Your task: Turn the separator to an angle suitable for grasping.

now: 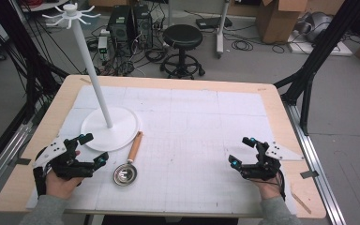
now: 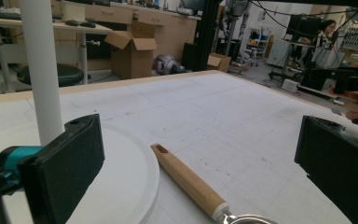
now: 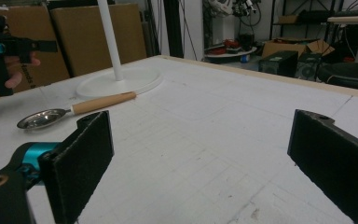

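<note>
The ladle (image 1: pixel 127 164), a steel bowl on a wooden handle, is lying flat on the white mat (image 1: pixel 192 140), its handle tip just beside the round base of the white hook stand (image 1: pixel 108 127). The left gripper (image 1: pixel 90 150) is hovering near it with jaws spread wide and empty; the right gripper (image 1: pixel 243 151), well apart, is likewise gaping and holding nothing.

Likely hazards: the smooth, rounded handle may be rolling out of a pinch, and a careless approach may be knocking the tall stand.

The left gripper view is revealing a hanging hole in the handle end (image 2: pixel 160 149); the high view is showing the stand's hooks (image 1: pixel 70 13).
</note>
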Available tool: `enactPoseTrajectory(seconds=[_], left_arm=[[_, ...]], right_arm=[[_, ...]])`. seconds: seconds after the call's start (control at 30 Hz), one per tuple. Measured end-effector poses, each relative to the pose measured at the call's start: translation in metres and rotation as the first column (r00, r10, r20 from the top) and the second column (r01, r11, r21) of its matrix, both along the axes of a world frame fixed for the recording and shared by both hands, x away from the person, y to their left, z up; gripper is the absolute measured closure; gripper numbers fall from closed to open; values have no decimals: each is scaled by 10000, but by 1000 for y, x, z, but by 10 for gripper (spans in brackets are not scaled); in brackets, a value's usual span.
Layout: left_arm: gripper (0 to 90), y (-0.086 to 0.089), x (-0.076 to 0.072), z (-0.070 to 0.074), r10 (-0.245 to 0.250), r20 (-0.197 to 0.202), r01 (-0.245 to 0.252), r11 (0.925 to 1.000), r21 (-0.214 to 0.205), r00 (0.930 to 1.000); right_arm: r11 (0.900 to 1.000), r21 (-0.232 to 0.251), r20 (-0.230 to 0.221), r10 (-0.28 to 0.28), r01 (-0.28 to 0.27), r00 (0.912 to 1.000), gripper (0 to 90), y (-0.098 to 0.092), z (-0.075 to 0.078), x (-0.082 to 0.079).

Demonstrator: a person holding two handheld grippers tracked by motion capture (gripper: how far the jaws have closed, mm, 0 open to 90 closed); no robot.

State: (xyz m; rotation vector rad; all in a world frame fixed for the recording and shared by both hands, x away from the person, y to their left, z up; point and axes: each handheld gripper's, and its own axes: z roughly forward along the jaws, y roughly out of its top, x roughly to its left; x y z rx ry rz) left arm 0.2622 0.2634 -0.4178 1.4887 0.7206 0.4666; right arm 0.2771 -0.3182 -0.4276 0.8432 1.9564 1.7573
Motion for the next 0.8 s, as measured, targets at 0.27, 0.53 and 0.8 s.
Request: enactPoseTrajectory(seconds=[0.27, 0.53, 0.8], left_arm=[[19, -2, 0, 0, -78, 127, 78, 10000, -5, 9999], [90, -5, 2, 0, 229, 228, -234, 9994, 236, 9995], [401, -14, 8, -2, 454, 176, -471, 9930, 1087, 9988]], right_arm=[[10000, -47, -14, -24, 24, 10000, 60, 0, -1, -1], [9999, -132, -104, -26, 25, 9999, 60, 0, -2, 0], [9996, -245, -126, 106, -109, 9999, 60, 0, -4, -3]])
